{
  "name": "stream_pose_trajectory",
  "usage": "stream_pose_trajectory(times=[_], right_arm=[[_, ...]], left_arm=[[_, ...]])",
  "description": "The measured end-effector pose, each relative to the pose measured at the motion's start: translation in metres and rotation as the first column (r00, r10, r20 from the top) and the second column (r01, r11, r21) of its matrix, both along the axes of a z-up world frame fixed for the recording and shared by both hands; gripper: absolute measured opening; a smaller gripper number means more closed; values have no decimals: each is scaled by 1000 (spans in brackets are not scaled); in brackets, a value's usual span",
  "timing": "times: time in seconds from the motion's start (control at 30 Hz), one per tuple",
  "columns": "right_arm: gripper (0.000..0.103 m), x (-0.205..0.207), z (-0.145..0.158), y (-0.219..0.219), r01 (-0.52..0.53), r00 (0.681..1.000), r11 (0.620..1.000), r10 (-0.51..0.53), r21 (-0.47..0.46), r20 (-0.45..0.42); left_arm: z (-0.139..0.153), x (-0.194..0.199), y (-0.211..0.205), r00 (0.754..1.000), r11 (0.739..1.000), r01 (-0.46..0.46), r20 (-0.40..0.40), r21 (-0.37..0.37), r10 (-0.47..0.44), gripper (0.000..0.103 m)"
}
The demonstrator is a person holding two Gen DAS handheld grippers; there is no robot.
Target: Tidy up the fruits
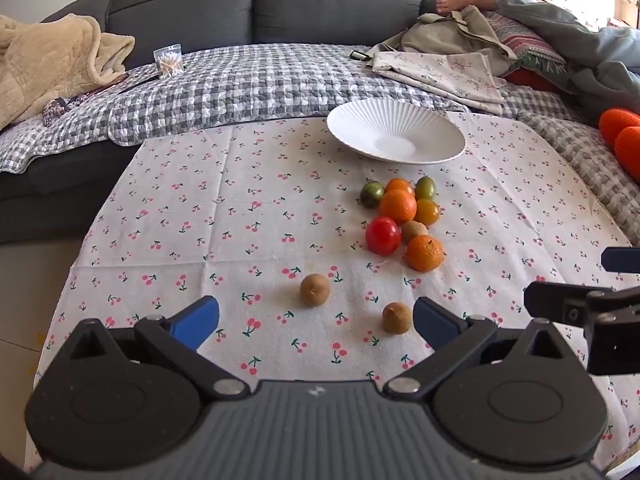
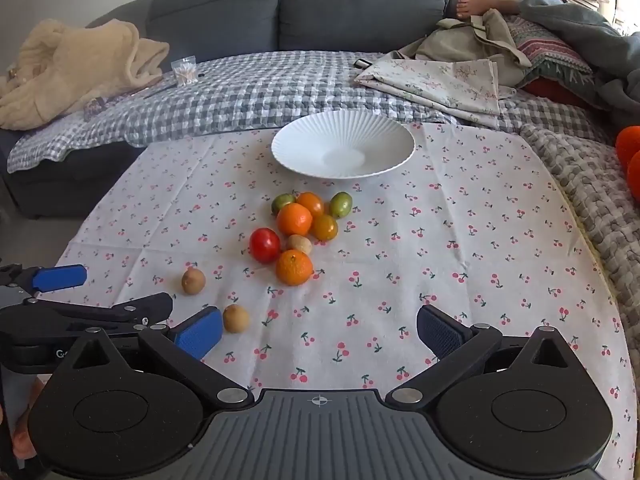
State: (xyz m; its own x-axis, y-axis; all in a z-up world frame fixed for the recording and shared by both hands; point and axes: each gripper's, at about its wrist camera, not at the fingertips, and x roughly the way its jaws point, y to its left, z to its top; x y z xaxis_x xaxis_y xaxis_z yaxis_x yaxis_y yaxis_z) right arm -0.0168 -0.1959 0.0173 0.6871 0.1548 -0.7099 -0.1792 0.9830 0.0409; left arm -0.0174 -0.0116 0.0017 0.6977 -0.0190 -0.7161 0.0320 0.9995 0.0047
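Paired wrist views over a table laid with a cherry-print cloth (image 1: pixel 248 200). My left gripper (image 1: pixel 316 322) hangs at 6 o'clock of its own view, angled down toward the cloth, its blue pads (image 1: pixel 198 320) spread as wide as they go with nothing between them that they touch; one small brown fruit (image 1: pixel 315 289) lies ahead of the gap and a second brown fruit (image 1: pixel 397 318) sits just beside the inner face of the right-hand pad, apart from it as far as I can tell. My right gripper (image 2: pixel 320 334) is likewise fully spread and empty, only bare cloth between its pads; it also shows at 3 o'clock of the left view. In the right view the two brown fruits lie at about 9 o'clock of the gripper gap. The main cluster of fruit lies toward 12 o'clock: a red tomato (image 1: pixel 383 235), two oranges (image 1: pixel 425 253) (image 1: pixel 398 205), a third brown fruit between them, two green fruits (image 1: pixel 372 194) (image 1: pixel 425 188) and two small orange-yellow ones, mostly touching one another. Beyond the cluster, at 12 o'clock, stands an empty white ribbed bowl (image 1: pixel 440 128) near the table's far edge. Behind it runs a grey sofa (image 1: pixel 256 4) covered with a checked quilt (image 1: pixel 248 80); a beige blanket (image 1: pixel 52 64) lies at 10 o'clock and a person's bare foot (image 1: pixel 450 2) at 1 o'clock.
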Motion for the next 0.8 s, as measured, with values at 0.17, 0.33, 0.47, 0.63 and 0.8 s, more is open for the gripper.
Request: stream_pose_trajectory(times=[0.17,0.33,0.47,0.63,0.8], right_arm=[[103,0,-1,-1,-3,1000,1000,3,7,-2],[103,1,-1,-1,-3,1000,1000,3,1,4],[103,1,-3,-2,-2,1000,1000,2,5,4],[103,1,-5,-2,-4,1000,1000,4,7,4],[103,5,-10,0,-5,1000,1000,5,11,-1]], left_arm=[[0,-1,0,1000,1000,6,3,-9,-6,102],[-3,-2,-2,1000,1000,20,-2,1,-20,102],[-6,-2,-3,999,999,31,-9,9,-31,102],[-11,0,-4,999,999,40,-21,9,-39,102],[-13,0,-4,999,999,38,-17,18,-38,102]])
